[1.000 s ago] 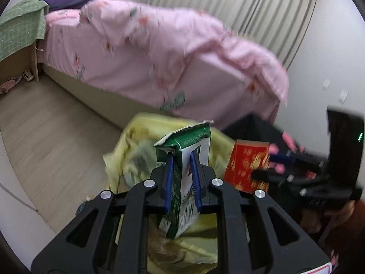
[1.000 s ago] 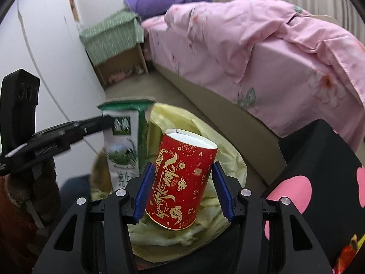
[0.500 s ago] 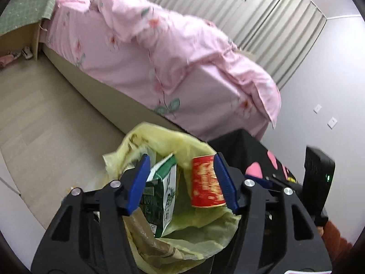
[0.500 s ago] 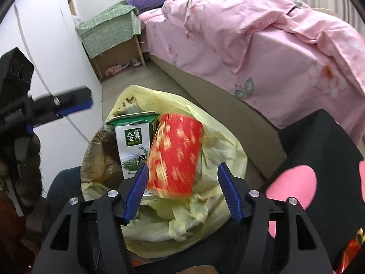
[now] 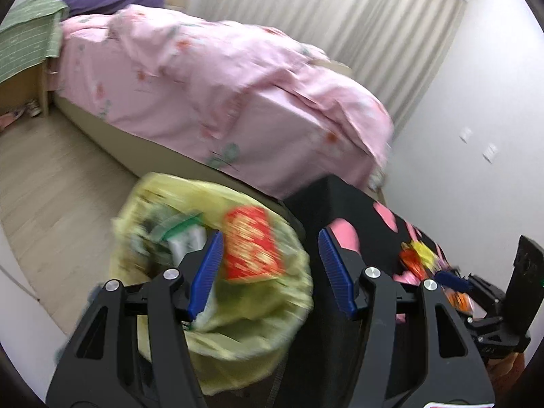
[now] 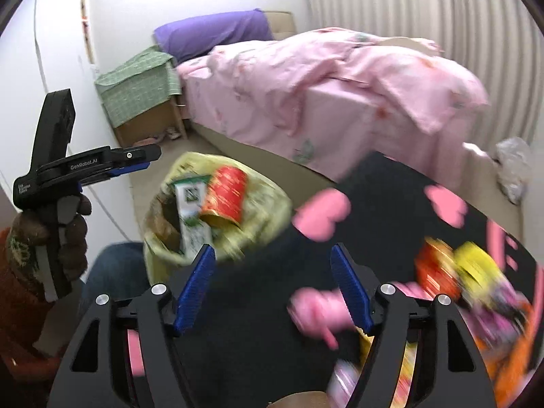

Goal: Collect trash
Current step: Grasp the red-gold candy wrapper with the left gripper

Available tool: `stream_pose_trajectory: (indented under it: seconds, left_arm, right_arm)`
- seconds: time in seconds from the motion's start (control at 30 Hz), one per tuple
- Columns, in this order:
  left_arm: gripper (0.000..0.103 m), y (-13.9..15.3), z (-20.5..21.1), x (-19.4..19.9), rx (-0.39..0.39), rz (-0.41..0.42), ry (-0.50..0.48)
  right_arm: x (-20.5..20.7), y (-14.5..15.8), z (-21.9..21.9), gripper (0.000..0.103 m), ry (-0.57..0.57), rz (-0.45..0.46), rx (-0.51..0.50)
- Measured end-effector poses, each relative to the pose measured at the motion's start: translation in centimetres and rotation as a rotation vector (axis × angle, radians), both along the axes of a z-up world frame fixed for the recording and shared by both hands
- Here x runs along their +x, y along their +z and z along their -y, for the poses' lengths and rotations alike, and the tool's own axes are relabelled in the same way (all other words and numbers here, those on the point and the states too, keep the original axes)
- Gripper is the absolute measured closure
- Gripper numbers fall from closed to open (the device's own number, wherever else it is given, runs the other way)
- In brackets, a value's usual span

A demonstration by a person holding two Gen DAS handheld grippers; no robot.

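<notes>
A yellow trash bag (image 5: 238,319) (image 6: 258,224) stands on the floor beside a black table. Inside it lie a red patterned can (image 5: 253,248) (image 6: 226,192) and a green and white milk carton (image 5: 185,234) (image 6: 190,200). My left gripper (image 5: 268,272) is open and empty above the bag's right rim; it also shows in the right wrist view (image 6: 149,159). My right gripper (image 6: 272,285) is open and empty over the black cloth with pink shapes (image 6: 374,197). Colourful wrappers (image 6: 462,272) (image 5: 418,258) lie on that cloth, blurred.
A bed with a pink duvet (image 5: 217,78) (image 6: 323,78) fills the background. A green-covered bedside stand (image 6: 139,81) is at the far left. A crumpled clear bag (image 6: 513,166) lies at the far right. Wooden floor (image 5: 51,183) lies left of the bag.
Both grippers opened and dropped the carton and the red can into the yellow bag. Both have since swung right, toward the black table; the right one is now over the wrappers.
</notes>
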State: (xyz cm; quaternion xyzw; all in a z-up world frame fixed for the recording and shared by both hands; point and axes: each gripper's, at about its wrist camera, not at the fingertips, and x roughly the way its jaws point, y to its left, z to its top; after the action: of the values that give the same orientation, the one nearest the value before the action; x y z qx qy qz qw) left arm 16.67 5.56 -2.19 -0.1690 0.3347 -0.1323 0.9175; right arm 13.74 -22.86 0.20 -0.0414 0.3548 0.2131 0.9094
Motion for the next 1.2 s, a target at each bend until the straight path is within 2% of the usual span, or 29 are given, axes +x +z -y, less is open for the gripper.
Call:
stream_pose_trajectory:
  seconds: [0.13,0.23,0.4,0.57,0.67,0.8,0.9,0.97,1.03,1.1,1.17,1.2]
  left_arm:
    - [0.048,0.3,4.6,-0.9,-0.005,0.002,-0.121]
    - [0.048,0.4,8.8,-1.6,0.012,0.014,-0.221]
    - [0.047,-0.1,14.9,-2.4,0.052,0.001,-0.393]
    - [0.047,-0.2,19.4,-2.4,0.105,0.003,-0.479]
    - [0.047,-0.6,21.4,-1.5,0.119,-0.002,-0.5]
    - [0.048,-1.5,24.4,0.3,0.102,-0.042,-0.524]
    - [0.048,-1.9,26.7,2.2,0.119,-0.047,-0.519]
    - [0.048,-2.7,28.3,4.2,0.144,-0.091,-0.497]
    - [0.048,-4.1,29.7,6.8,0.176,-0.183,-0.46]
    - [0.054,-5.2,30.0,8.8,0.146,-0.244,-0.417]
    - [0.069,-5.9,30.3,9.8,0.14,-0.275,-0.405]
    - [0.07,-6.0,30.4,10.0,0.139,-0.276,-0.41]
  right_arm:
    - [-3.8,0.4,5.3,0.036,-0.155,0.04,-0.037]
    - [-6.7,0.1,9.7,0.036,-0.232,0.032,0.007]
    - [-9.7,-1.2,13.8,0.036,-0.362,0.031,-0.006]
    - [-12.1,-2.7,16.7,0.036,-0.507,0.06,-0.042]
    - [-12.6,-3.4,17.7,0.036,-0.562,0.075,-0.074]
    - [-12.6,-4.2,18.4,0.036,-0.574,0.071,-0.094]
    - [-12.8,-4.5,18.7,0.036,-0.589,0.074,-0.089]
    - [-12.8,-4.7,19.0,0.036,-0.6,0.067,-0.08]
    - [-13.0,-4.8,19.0,0.036,-0.603,0.058,-0.069]
    - [-13.2,-5.0,19.0,0.036,-0.596,0.046,-0.058]
    - [-13.2,-5.2,18.7,0.036,-0.588,0.037,-0.073]
    - [-13.2,-5.3,18.6,0.036,-0.586,0.035,-0.078]
